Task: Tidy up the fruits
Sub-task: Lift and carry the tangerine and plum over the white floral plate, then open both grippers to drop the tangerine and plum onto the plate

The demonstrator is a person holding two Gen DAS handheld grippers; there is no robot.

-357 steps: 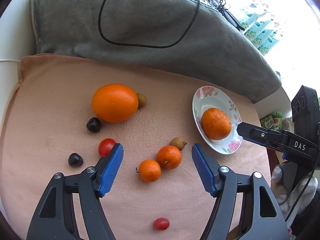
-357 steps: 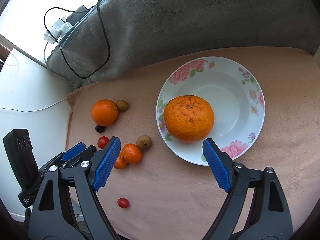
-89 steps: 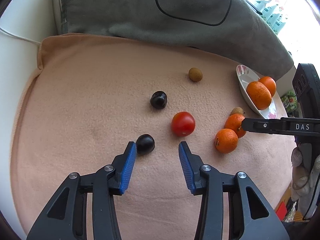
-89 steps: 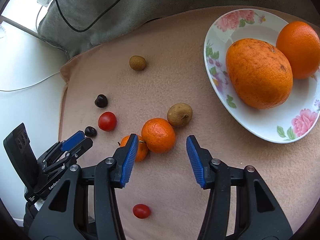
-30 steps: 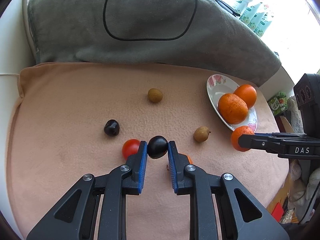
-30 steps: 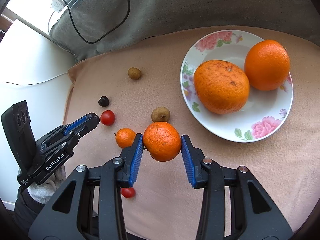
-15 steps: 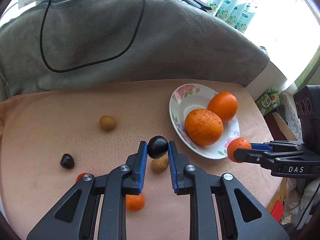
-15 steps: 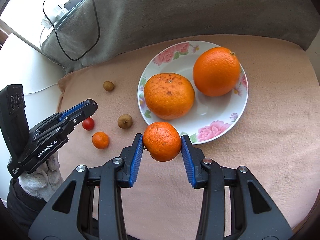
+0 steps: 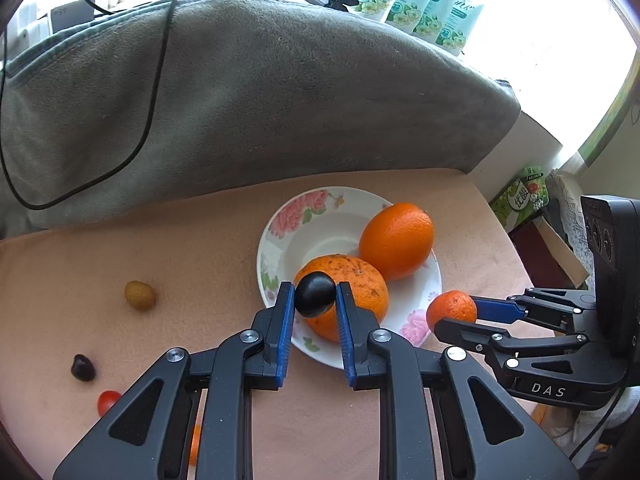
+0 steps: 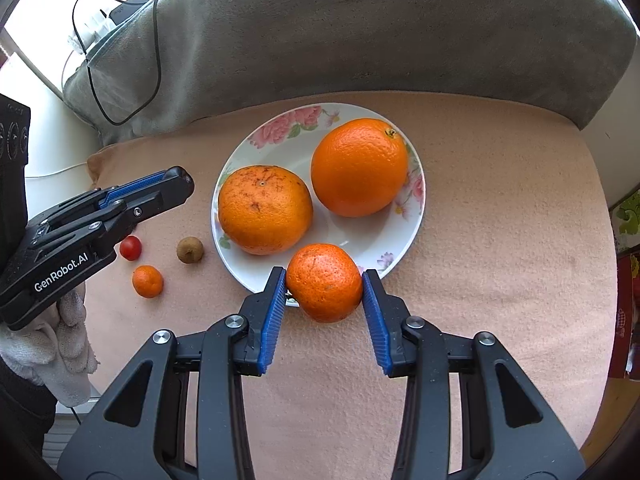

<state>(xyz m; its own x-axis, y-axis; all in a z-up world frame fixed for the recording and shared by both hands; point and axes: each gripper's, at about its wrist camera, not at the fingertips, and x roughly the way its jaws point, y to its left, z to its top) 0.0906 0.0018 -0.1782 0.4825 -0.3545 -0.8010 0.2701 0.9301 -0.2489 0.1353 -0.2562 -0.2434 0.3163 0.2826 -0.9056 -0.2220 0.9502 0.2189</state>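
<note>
A flowered white plate on the peach cloth holds two big oranges. My left gripper is shut on a small dark fruit, held over the plate's near left rim in front of the speckled orange. My right gripper is shut on a mandarin above the plate's near rim. In the right wrist view the left gripper shows from the side, left of the plate; the dark fruit is hidden there.
Loose on the cloth left of the plate lie a brown longan, another brown fruit, a dark fruit, a cherry tomato and a small mandarin. A grey blanket with a black cable lies behind.
Both grippers have carried their fruit to the right, from over the loose fruit to the plate. The dark fruit now hangs over the plate's rim, the mandarin at its near edge.
</note>
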